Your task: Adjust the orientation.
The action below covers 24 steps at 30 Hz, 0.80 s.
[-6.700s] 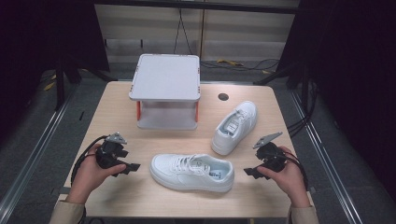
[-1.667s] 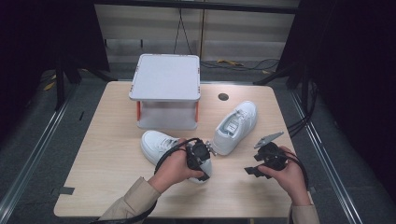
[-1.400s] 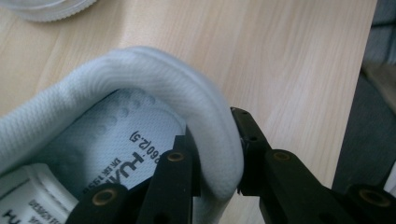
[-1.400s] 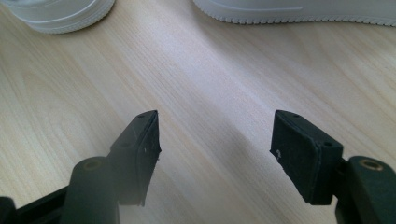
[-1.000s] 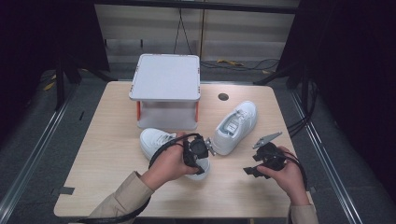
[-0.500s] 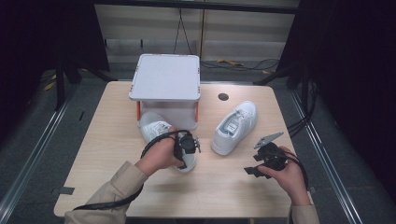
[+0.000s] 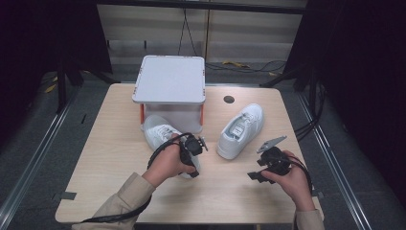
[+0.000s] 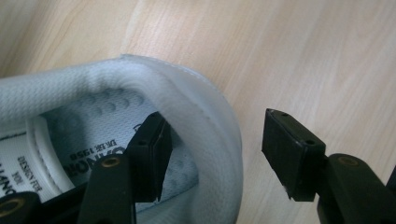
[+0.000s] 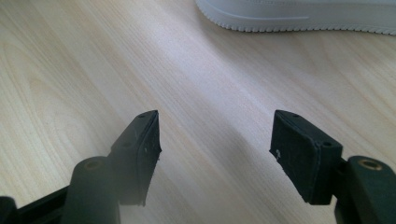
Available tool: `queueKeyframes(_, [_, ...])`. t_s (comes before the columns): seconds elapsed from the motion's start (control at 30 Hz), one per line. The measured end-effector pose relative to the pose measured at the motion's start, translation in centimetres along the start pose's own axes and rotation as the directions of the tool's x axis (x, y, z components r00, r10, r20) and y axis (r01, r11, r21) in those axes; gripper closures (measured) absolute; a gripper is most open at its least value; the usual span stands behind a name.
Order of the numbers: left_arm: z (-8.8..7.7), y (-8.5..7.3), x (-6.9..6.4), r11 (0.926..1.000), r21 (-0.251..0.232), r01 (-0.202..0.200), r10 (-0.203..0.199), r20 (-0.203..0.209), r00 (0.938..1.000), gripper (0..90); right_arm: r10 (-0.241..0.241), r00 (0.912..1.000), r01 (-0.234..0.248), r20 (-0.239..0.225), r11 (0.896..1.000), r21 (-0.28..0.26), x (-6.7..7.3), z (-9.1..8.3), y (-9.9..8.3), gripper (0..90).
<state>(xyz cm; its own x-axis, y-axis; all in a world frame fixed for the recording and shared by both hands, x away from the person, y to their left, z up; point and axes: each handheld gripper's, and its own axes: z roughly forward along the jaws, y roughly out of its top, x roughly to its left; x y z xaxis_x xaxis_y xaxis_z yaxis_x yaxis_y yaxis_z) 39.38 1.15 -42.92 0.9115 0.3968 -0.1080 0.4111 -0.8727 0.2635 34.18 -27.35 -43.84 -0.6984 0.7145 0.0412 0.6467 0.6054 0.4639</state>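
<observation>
A white sneaker (image 7: 160,132) lies on the table with its toe at the foot of the white stand (image 7: 170,79). My left gripper (image 7: 194,149) is at its heel. In the left gripper view the padded heel collar (image 8: 205,107) stands between the jaws of the left gripper (image 8: 215,126). One jaw is inside the shoe, the other outside with a gap to the collar. The jaws have just been opening and stand open. A second white sneaker (image 7: 242,129) lies to the right. My right gripper (image 7: 259,163) hovers open over bare wood, the sneaker's sole (image 9: 299,14) just ahead of the right gripper (image 9: 215,119).
The stand is a white platform on orange legs at the back middle of the wooden table (image 7: 110,143). A small black hole (image 7: 229,99) sits in the tabletop right of it. Cables trail from both grippers. Dark floor surrounds the table.
The left hand has slid the sneaker leftward and back, so its toe now lies by the stand. The left jaws have spread apart off the heel. The right hand has stayed still.
</observation>
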Motion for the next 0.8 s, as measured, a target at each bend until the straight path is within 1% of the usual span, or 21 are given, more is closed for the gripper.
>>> queueKeyframes(0.03, [0.0,0.4,-0.2,0.9992,0.024,0.032,-0.031,-0.038,0.9988,47.8,-0.003,1.0000,0.003,-0.001,1.000,-0.006,-0.1,0.0,-0.1,32.8])
queueKeyframes(0.07, [0.0,0.5,-0.2,0.9993,0.036,0.014,-0.012,-0.054,0.9985,52.1,0.001,1.0000,-0.001,-0.001,1.000,-0.008,-0.2,0.0,-0.1,32.7])
queueKeyframes(0.1, [0.0,0.6,-0.2,0.9994,0.032,0.016,-0.015,-0.042,0.9990,60.5,0.004,1.0000,-0.004,-0.001,1.000,-0.007,-0.2,-0.1,-0.1,32.8])
queueKeyframes(0.13, [0.0,0.6,-0.2,0.9994,0.032,0.016,-0.015,-0.042,0.9990,70.2,0.004,1.0000,-0.004,-0.001,1.000,-0.007,-0.2,-0.1,-0.1,32.8])
queueKeyframes(0.17, [0.0,0.6,-0.3,0.9993,0.033,0.017,-0.016,-0.015,0.9998,73.7,0.002,1.0000,-0.002,-0.001,1.000,-0.008,-0.2,-0.1,-0.1,32.7])
queueKeyframes(0.2, [-0.1,0.5,-0.3,0.9996,0.028,0.010,-0.010,-0.013,0.9999,74.5,0.000,1.0000,0.000,-0.001,1.000,-0.010,-0.2,-0.1,-0.1,32.7])
queueKeyframes(0.23, [-0.2,0.4,-0.4,0.9996,0.026,-0.011,0.011,-0.015,0.9998,75.1,0.000,1.0000,0.000,0.000,1.000,-0.011,-0.2,-0.1,-0.1,32.7])
queueKeyframes(0.27, [-0.2,0.4,-0.4,0.9996,0.026,-0.011,0.011,-0.015,0.9998,75.5,0.000,1.0000,0.000,0.000,1.000,-0.011,-0.2,-0.1,-0.1,32.7])
queueKeyframes(0.3, [-0.2,0.1,-0.5,0.9983,0.023,-0.054,0.054,-0.017,0.9984,75.8,-0.001,1.0000,0.001,-0.001,1.000,-0.010,-0.1,0.0,-0.1,32.8])
queueKeyframes(0.37, [-0.5,-0.2,-0.7,0.9953,0.043,-0.087,0.088,-0.027,0.9958,75.9,-0.001,1.0000,0.001,-0.004,1.000,-0.007,-0.1,0.1,-0.1,32.7])
queueKeyframes(0.4, [-0.5,-0.2,-0.7,0.9953,0.043,-0.087,0.088,-0.027,0.9958,75.8,-0.001,1.0000,0.001,-0.004,1.000,-0.007,-0.1,0.1,-0.1,32.7])
queueKeyframes(0.43, [-0.6,-0.5,-1.1,0.9907,0.056,-0.124,0.126,-0.043,0.9911,75.7,-0.007,1.0000,0.007,-0.004,1.000,-0.003,0.0,0.1,0.0,32.7])
queueKeyframes(0.47, [-0.6,-0.5,-1.1,0.9907,0.056,-0.124,0.126,-0.043,0.9911,75.6,-0.007,1.0000,0.007,-0.004,1.000,-0.003,0.0,0.1,0.0,32.7])
queueKeyframes(0.57, [-1.2,-0.8,-1.0,0.9845,0.071,-0.161,0.164,-0.040,0.9857,75.4,-0.004,1.0000,0.004,-0.003,1.000,-0.005,0.1,0.0,0.1,32.7])
queueKeyframes(0.6, [-1.5,-0.9,-0.9,0.9861,0.058,-0.156,0.158,-0.038,0.9867,75.1,-0.007,1.0000,0.007,-0.001,1.000,-0.008,0.1,-0.1,0.1,32.7])
queueKeyframes(0.63, [-1.8,-0.9,-0.7,0.9831,0.056,-0.174,0.177,-0.040,0.9835,74.8,-0.008,1.0000,0.008,-0.001,1.000,-0.010,0.1,-0.1,0.1,32.7])
queueKeyframes(0.67, [-2.2,-0.8,-0.4,0.9845,0.044,-0.170,0.172,-0.037,0.9845,74.3,-0.011,0.9999,0.011,0.000,1.000,-0.012,0.1,-0.1,0.1,32.7])
queueKeyframes(0.7, [-2.5,-0.7,-0.2,0.9805,0.046,-0.191,0.194,-0.054,0.9796,73.9,-0.009,1.0000,0.009,0.000,1.000,-0.011,0.1,-0.1,0.1,32.8])
queueKeyframes(0.73, [-2.8,-0.6,0.1,0.9795,0.064,-0.191,0.195,-0.065,0.9786,73.0,-0.006,1.0000,0.006,-0.001,1.000,-0.009,0.1,-0.1,0.1,32.7])
queueKeyframes(0.77, [-2.9,-0.5,0.4,0.9773,0.067,-0.201,0.206,-0.076,0.9756,72.6,-0.008,1.0000,0.008,-0.002,1.000,-0.008,0.1,0.0,0.1,32.7])
queueKeyframes(0.8, [-3.0,-0.6,0.6,0.9723,0.069,-0.223,0.229,-0.097,0.9686,72.3,-0.005,1.0000,0.005,-0.002,1.000,-0.007,0.0,0.0,0.0,32.8])
